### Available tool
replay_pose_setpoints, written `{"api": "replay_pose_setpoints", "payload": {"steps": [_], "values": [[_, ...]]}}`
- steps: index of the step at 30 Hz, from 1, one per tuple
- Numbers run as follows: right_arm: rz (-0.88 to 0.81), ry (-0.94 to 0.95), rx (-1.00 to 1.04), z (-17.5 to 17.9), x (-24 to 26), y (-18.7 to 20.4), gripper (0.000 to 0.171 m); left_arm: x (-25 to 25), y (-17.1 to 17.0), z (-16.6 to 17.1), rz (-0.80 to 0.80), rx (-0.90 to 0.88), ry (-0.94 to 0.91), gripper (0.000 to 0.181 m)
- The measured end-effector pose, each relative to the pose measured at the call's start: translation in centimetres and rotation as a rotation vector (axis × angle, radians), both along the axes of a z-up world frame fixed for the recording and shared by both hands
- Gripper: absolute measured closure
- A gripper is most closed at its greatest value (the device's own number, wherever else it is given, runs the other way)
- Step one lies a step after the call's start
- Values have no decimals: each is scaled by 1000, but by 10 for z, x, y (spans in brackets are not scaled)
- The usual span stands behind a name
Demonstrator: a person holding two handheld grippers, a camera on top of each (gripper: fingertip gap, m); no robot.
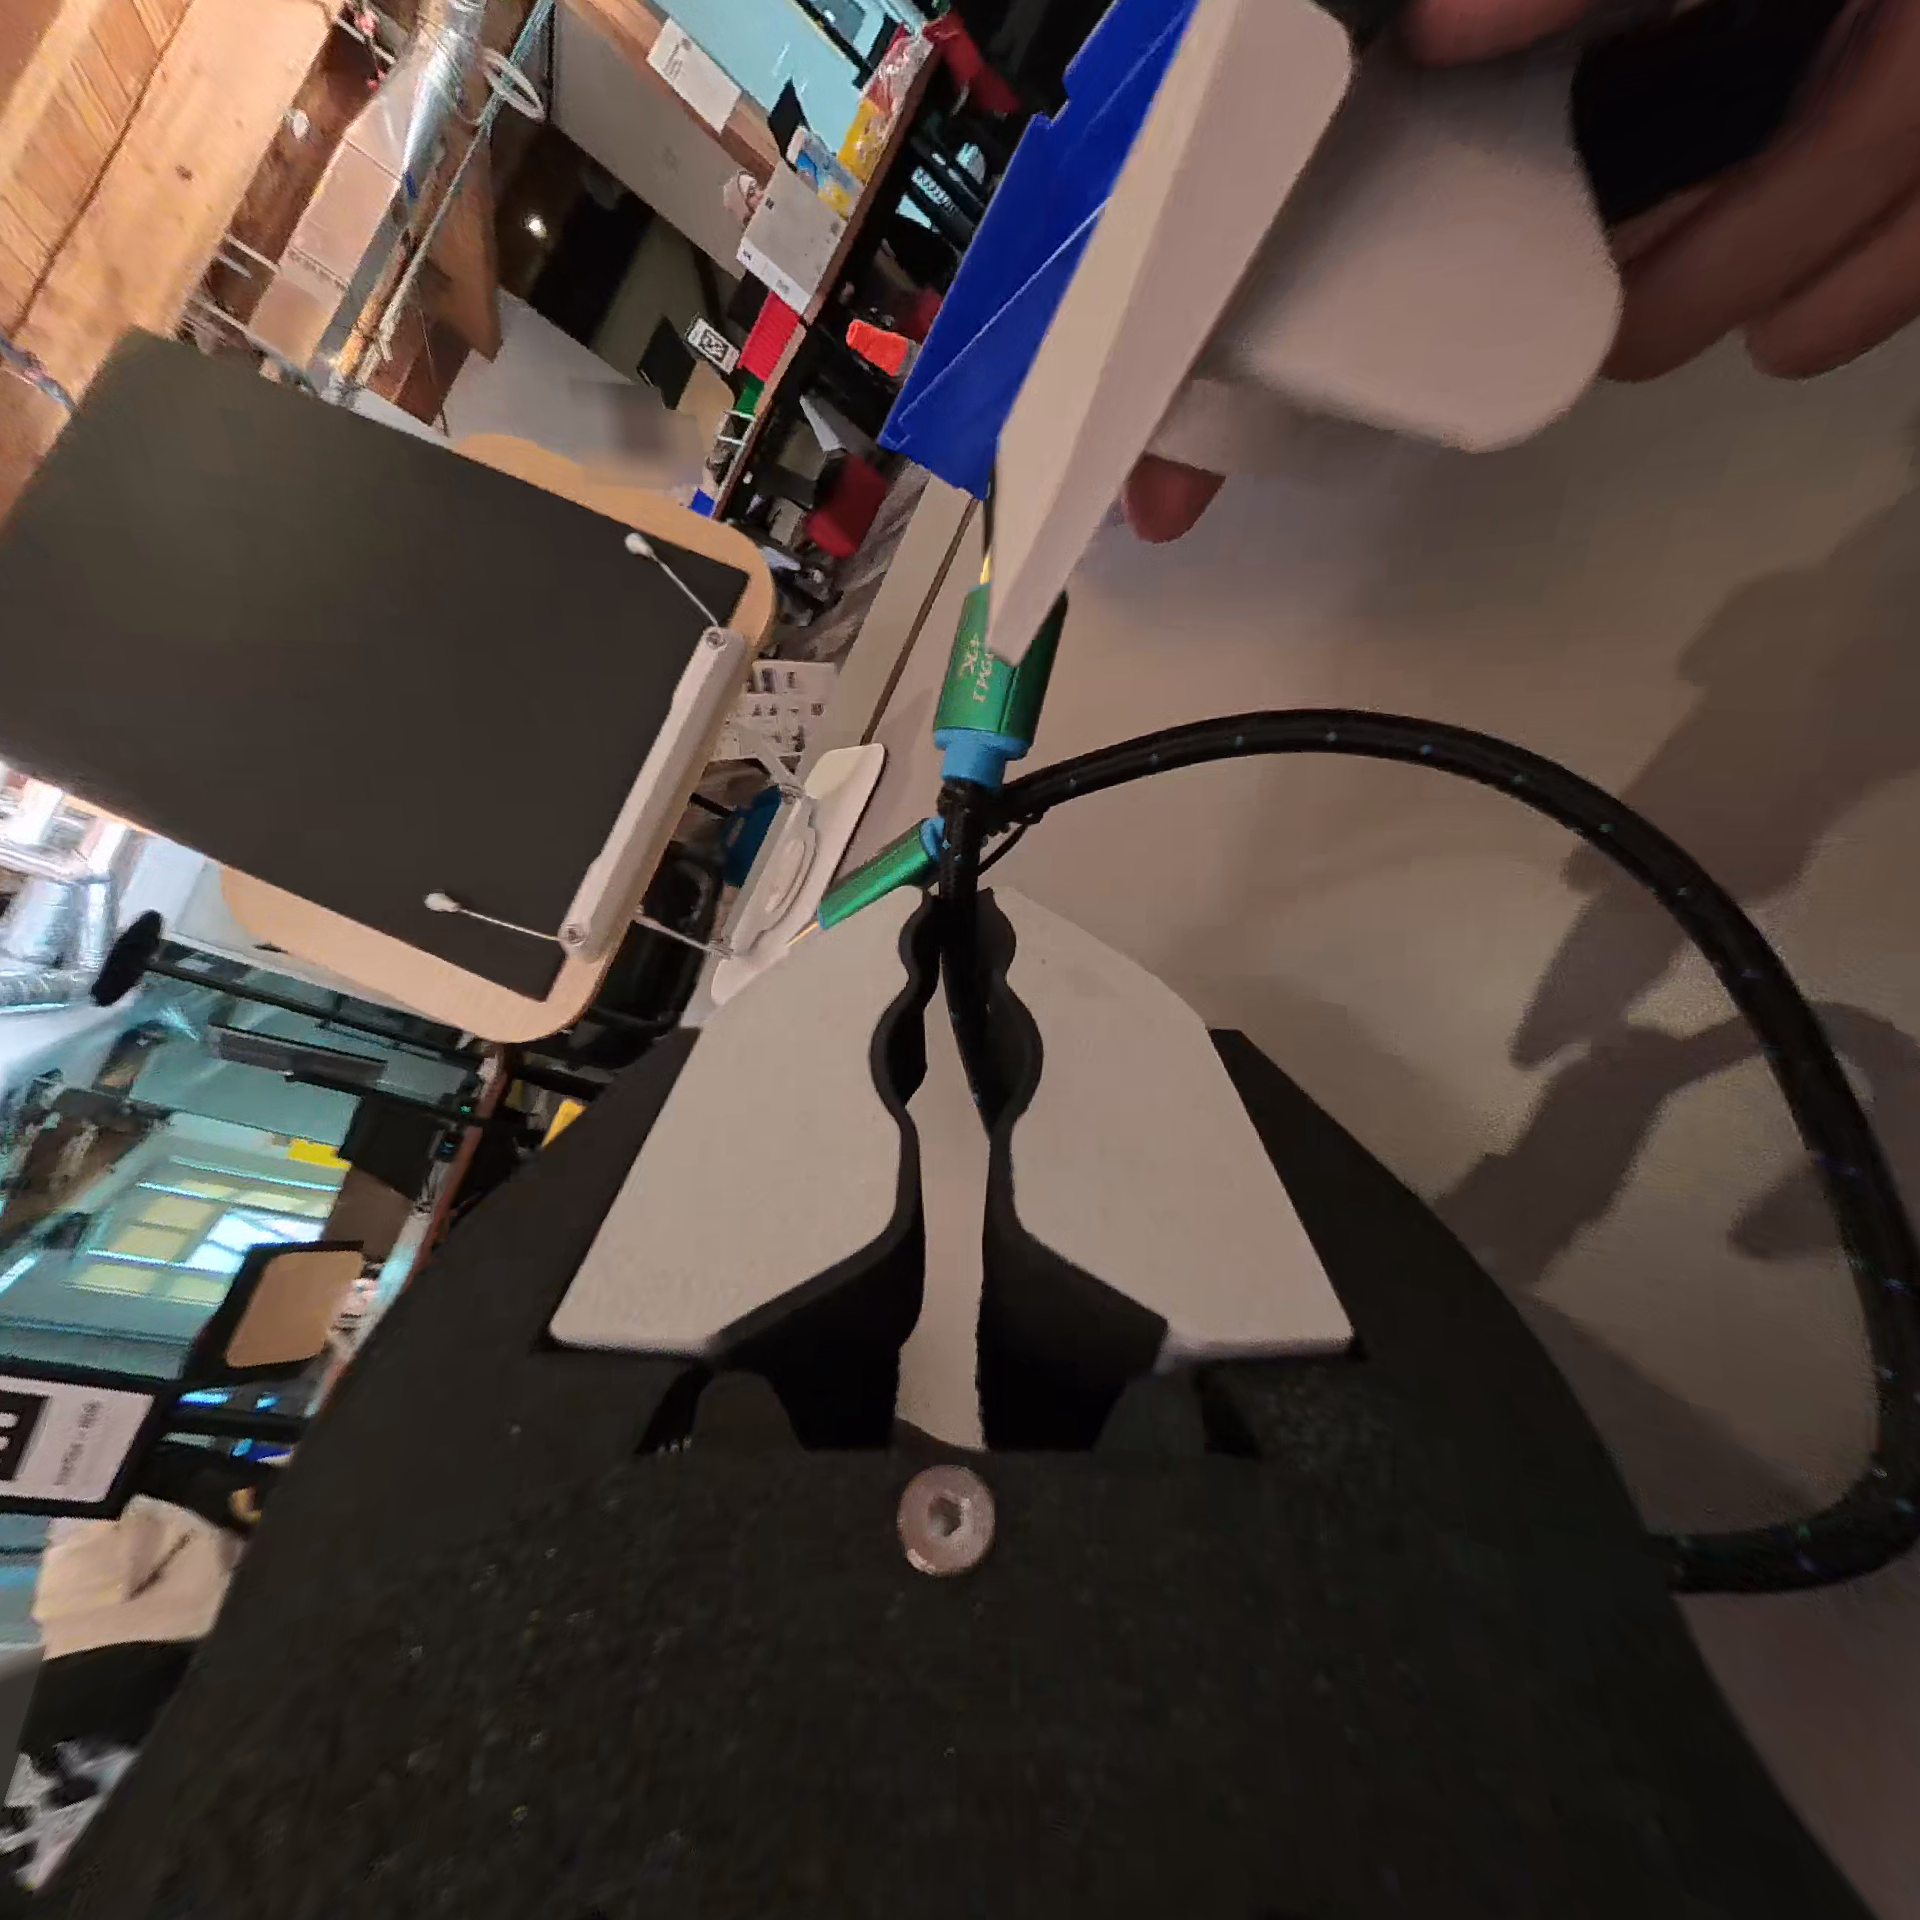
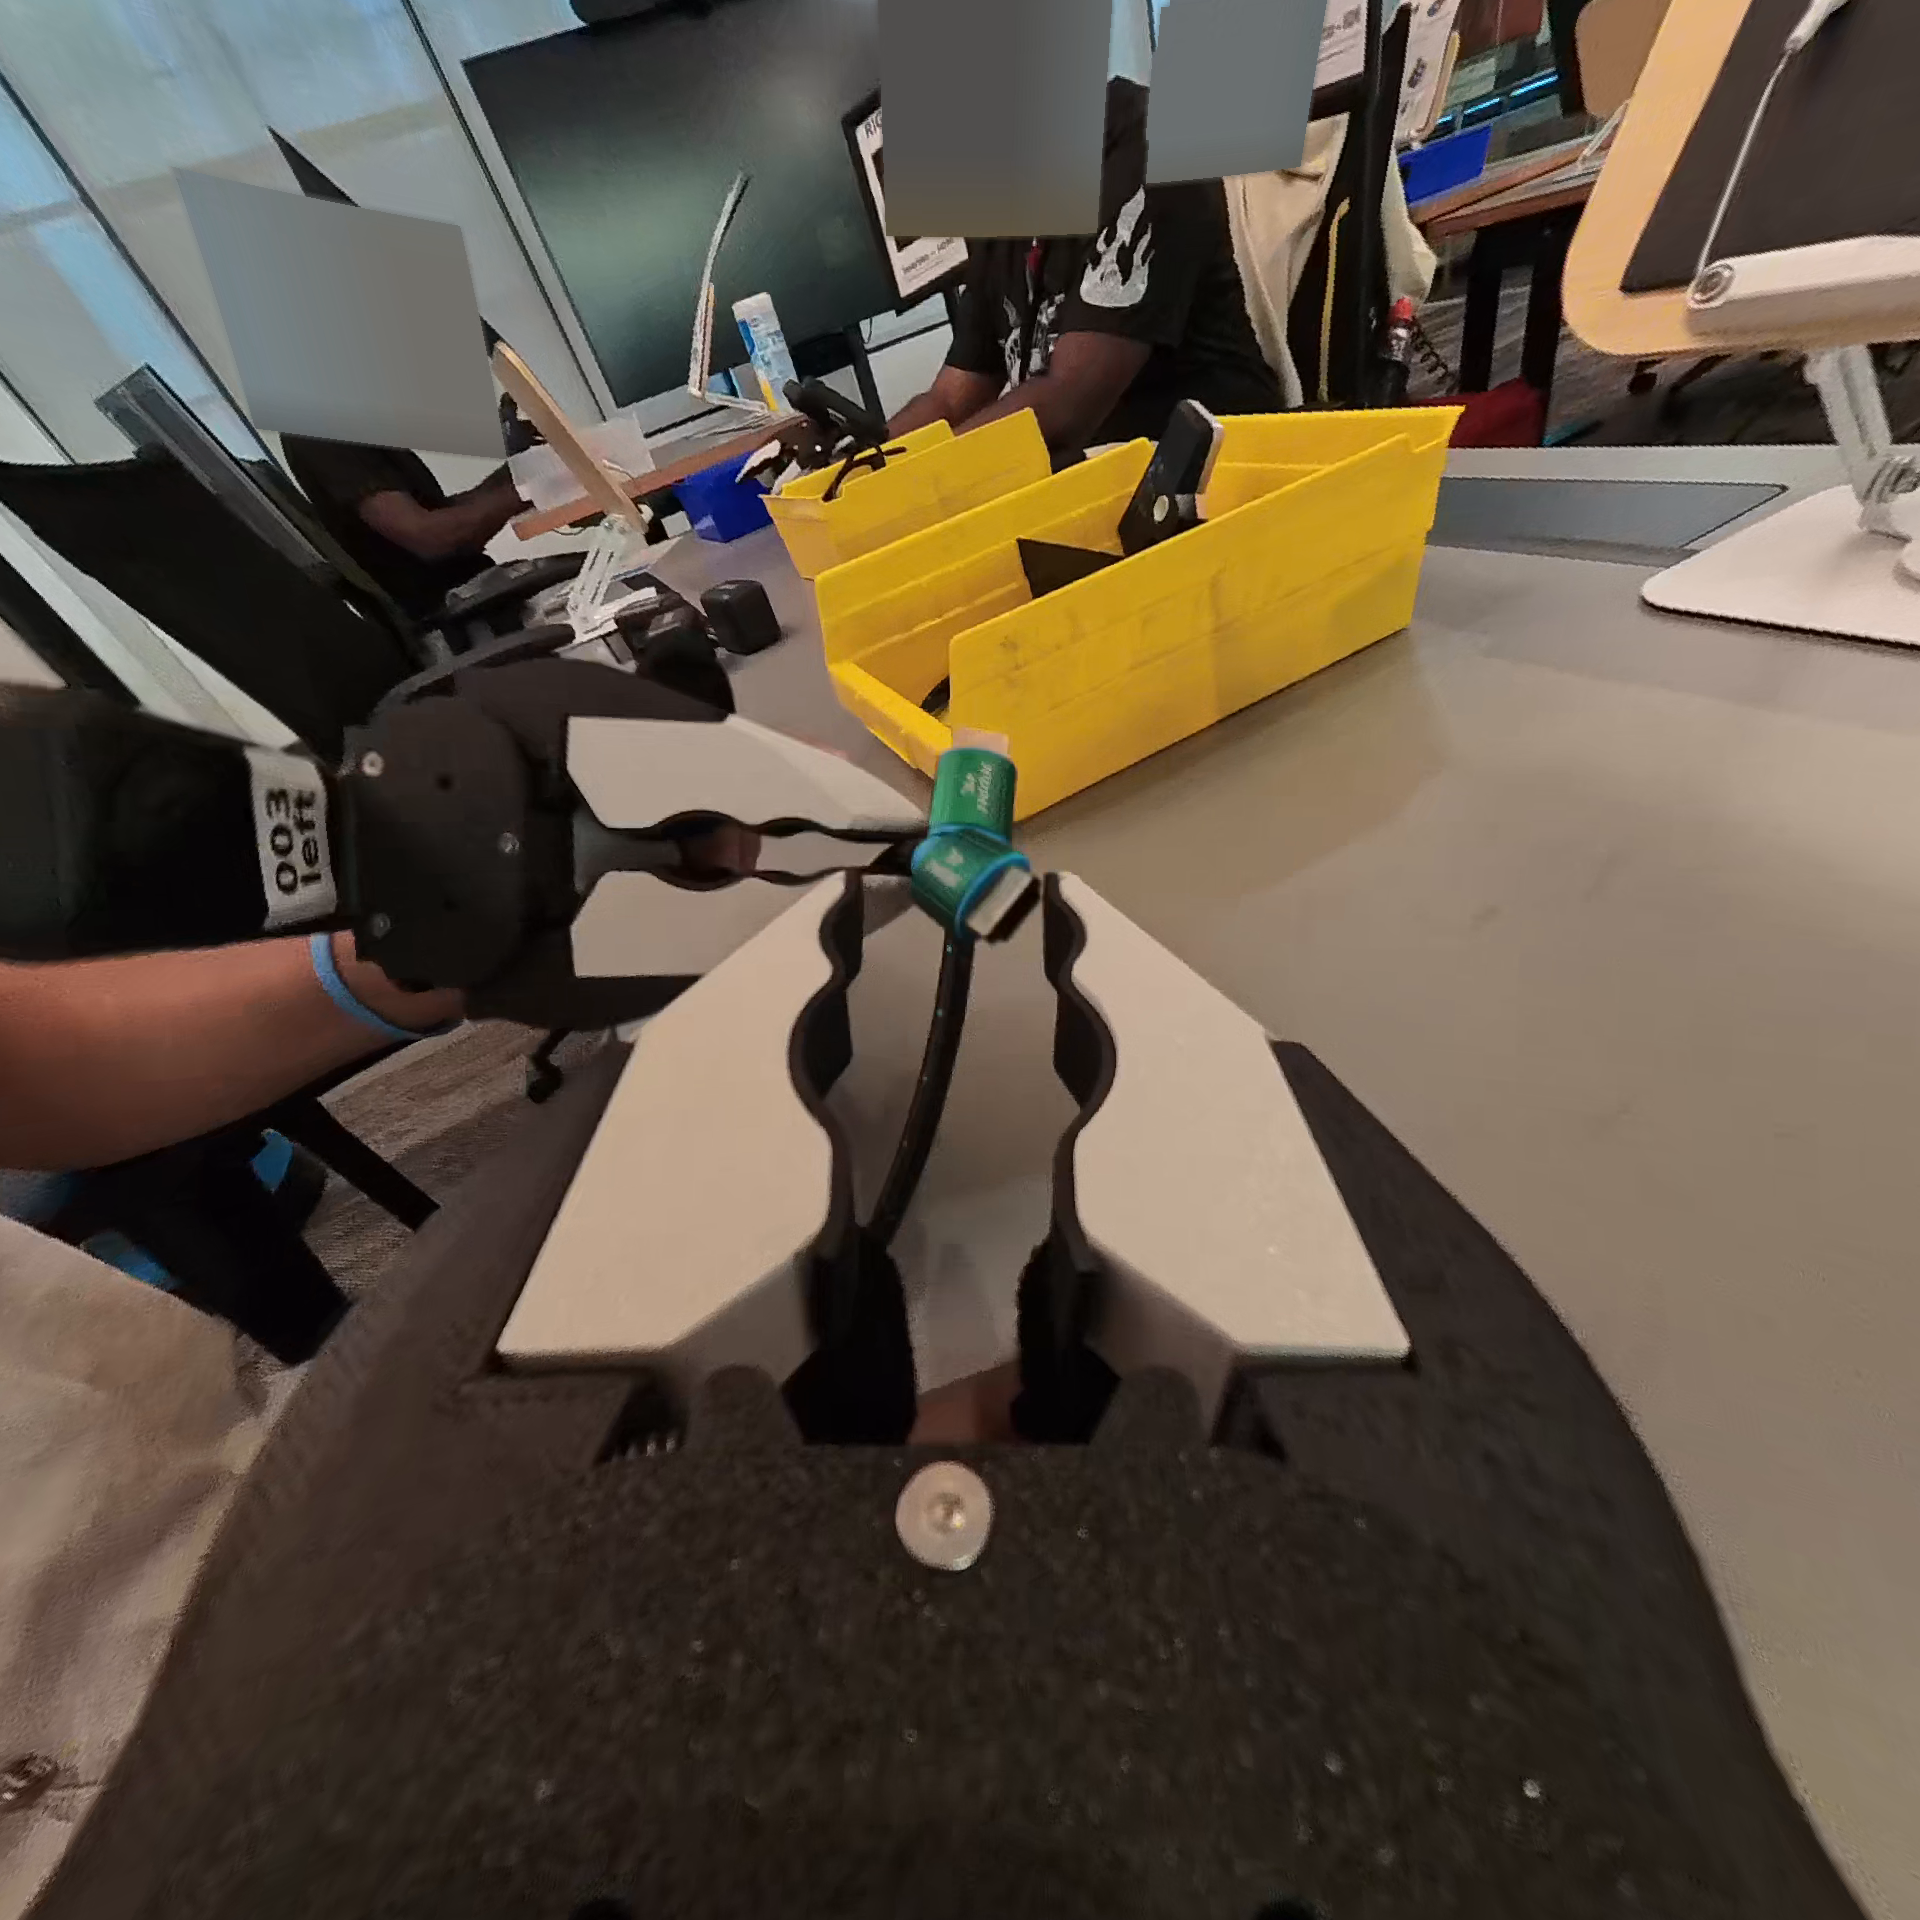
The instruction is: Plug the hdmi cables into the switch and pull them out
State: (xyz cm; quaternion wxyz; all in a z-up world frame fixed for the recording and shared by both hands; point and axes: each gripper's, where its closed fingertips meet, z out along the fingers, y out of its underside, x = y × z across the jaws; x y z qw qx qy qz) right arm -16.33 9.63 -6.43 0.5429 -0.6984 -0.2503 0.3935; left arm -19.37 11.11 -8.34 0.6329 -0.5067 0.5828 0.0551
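While in left tongs (image 1: 951, 930), plugs (image 2: 971, 800) splayed.

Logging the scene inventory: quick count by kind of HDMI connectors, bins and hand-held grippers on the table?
Green HDMI connectors: 2
Yellow bins: 2
Blue bins: 1
Hand-held grippers: 2, left hand-held gripper and right hand-held gripper
Total: 7

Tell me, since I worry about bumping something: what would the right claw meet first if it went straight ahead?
Likely the green HDMI plug sitting between its open fingertips, the right claw straddling the cable. Beyond lies the yellow bin; depth is uncertain.
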Motion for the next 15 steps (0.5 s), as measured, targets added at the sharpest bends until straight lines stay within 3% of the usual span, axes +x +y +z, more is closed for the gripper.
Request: {"api": "replay_pose_setpoints", "payload": {"steps": [5,10,13,15], "values": [[-24,30,-50,-1,4,7,139,3,-2,2,7,35,7,175],[47,50,-96,-5,-4,1,155,4,-2,-1,11,23,-3,175],[85,88,-92,0,-3,-4,158,7,-5,-3,-13,-262,-195,171],[95,104,-82,1,2,-6,158,6,-4,-8,-29,-596,-333,139]]}}
